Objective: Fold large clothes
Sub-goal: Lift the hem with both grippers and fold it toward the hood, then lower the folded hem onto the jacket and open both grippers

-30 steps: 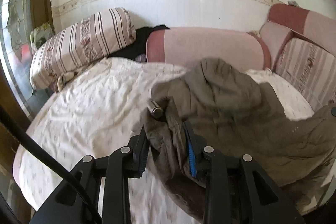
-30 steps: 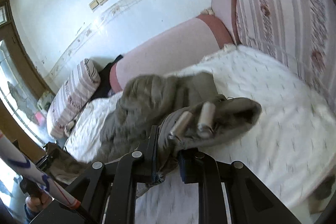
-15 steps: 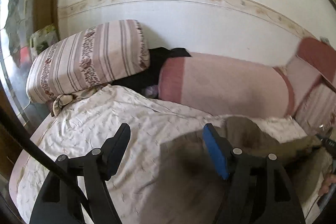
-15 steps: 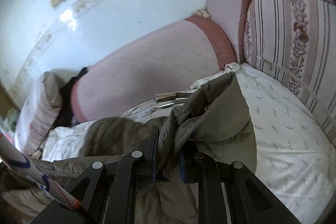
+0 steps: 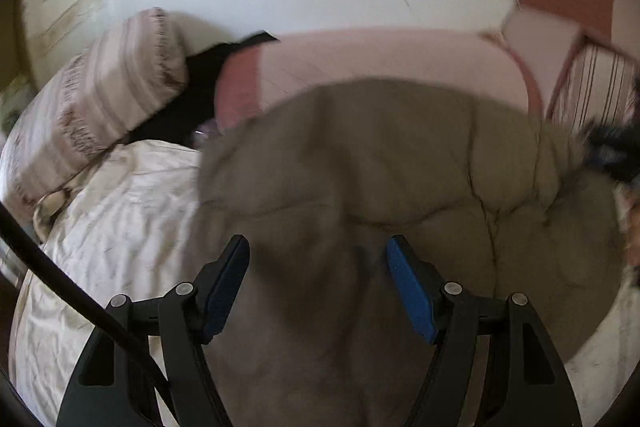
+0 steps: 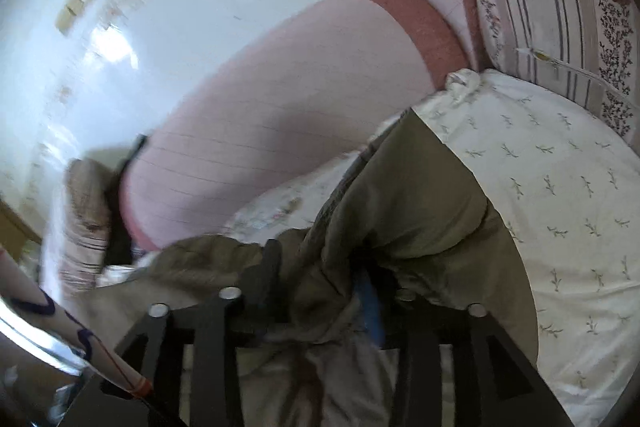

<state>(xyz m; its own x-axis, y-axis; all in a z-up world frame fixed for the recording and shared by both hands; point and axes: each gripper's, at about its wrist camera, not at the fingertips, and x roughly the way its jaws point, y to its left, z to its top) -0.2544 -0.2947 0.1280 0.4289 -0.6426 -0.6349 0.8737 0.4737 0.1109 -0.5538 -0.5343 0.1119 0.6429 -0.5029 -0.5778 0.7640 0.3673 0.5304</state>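
Observation:
An olive-green padded jacket [image 5: 400, 167] lies spread over the white patterned bed sheet [image 5: 120, 227]. My left gripper [image 5: 317, 247] hovers over the jacket's near part, open, with nothing between its blue pads [image 5: 412, 291]. In the right wrist view the jacket [image 6: 408, 195] runs up toward the pink bolster. My right gripper [image 6: 324, 267] has its jaws opening, and a bunched fold of the jacket lies loose between them. That gripper also shows as a dark blur [image 5: 612, 147] at the right edge of the left wrist view.
A long pink bolster [image 5: 380, 67] lies against the white wall at the bed's far side. A striped pillow [image 5: 100, 107] sits at the left with a black garment [image 5: 200, 99] beside it. Striped cushions [image 6: 560, 7] stand at the right. Bare sheet [image 6: 560, 167] lies right of the jacket.
The left gripper let go of the jacket and opened wide, then swung across over it. The right gripper carried its jacket edge toward the bolster, lowered it, and its jaws have parted.

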